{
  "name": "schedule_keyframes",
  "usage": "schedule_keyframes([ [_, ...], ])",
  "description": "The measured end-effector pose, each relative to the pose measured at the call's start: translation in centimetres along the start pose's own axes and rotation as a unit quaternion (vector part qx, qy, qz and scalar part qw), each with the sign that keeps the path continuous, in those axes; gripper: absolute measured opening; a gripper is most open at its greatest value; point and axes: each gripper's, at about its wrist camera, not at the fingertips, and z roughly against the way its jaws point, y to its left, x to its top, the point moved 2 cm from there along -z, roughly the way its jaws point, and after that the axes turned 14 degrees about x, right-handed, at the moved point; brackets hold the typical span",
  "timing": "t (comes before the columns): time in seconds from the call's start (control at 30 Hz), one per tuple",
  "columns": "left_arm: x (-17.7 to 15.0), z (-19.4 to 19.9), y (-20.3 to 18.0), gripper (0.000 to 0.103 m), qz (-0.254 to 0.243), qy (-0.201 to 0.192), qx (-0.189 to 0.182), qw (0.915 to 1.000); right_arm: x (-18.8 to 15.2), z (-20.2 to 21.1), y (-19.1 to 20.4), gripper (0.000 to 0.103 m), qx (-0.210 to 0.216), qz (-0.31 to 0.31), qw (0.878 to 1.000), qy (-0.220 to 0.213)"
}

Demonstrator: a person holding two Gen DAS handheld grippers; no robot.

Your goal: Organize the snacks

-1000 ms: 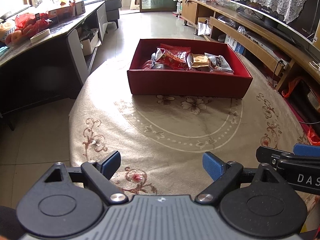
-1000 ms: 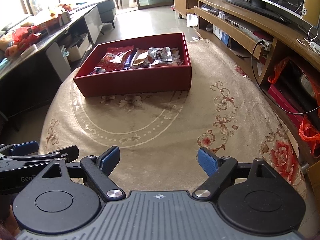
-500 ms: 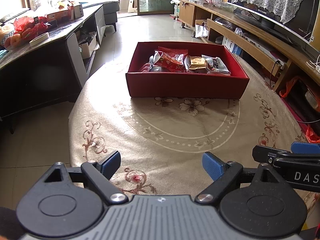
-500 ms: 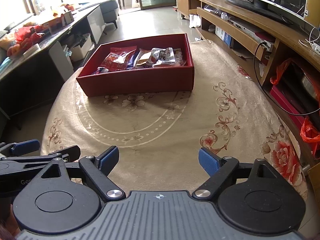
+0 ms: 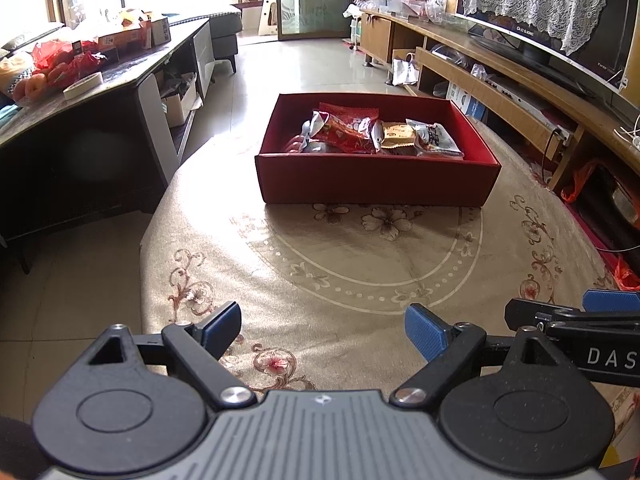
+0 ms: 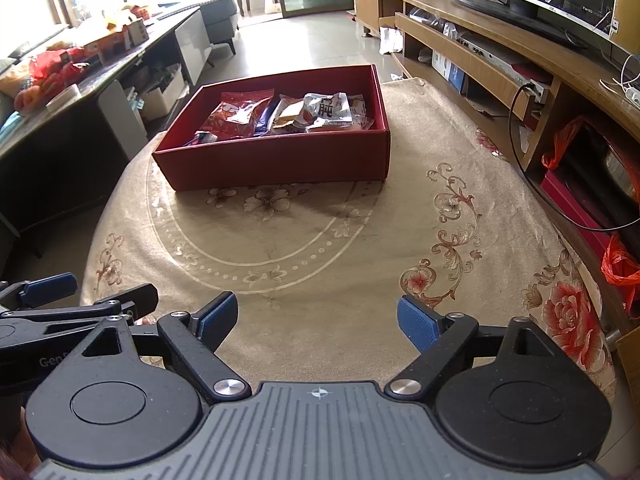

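A red cardboard box [image 5: 372, 184] stands at the far side of a round table with a beige floral cloth [image 5: 360, 264]. It also shows in the right wrist view [image 6: 280, 160]. Several snack packets [image 5: 376, 134] lie inside it, red, gold and silver [image 6: 316, 112]. My left gripper [image 5: 323, 326] is open and empty, over the near part of the table. My right gripper [image 6: 317, 320] is open and empty beside it, well short of the box. Each gripper shows at the edge of the other's view.
A dark low cabinet [image 5: 80, 128] with fruit and boxes on top stands left of the table. A long wooden TV unit [image 5: 520, 92] with a television runs along the right. Red plastic bags [image 6: 620, 264] hang by the table's right edge.
Both grippers have drawn back and risen slightly from the box, which now sits a little farther off in both views. Both stay open and empty.
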Motion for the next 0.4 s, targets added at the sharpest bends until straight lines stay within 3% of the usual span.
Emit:
schedule_keyframes([
  [0.4,-0.11,-0.26,-0.05,0.086,0.000,0.008,0.009,0.9999,0.03,0.05,-0.24,0.092,-0.001,-0.003,1.000,-0.001],
])
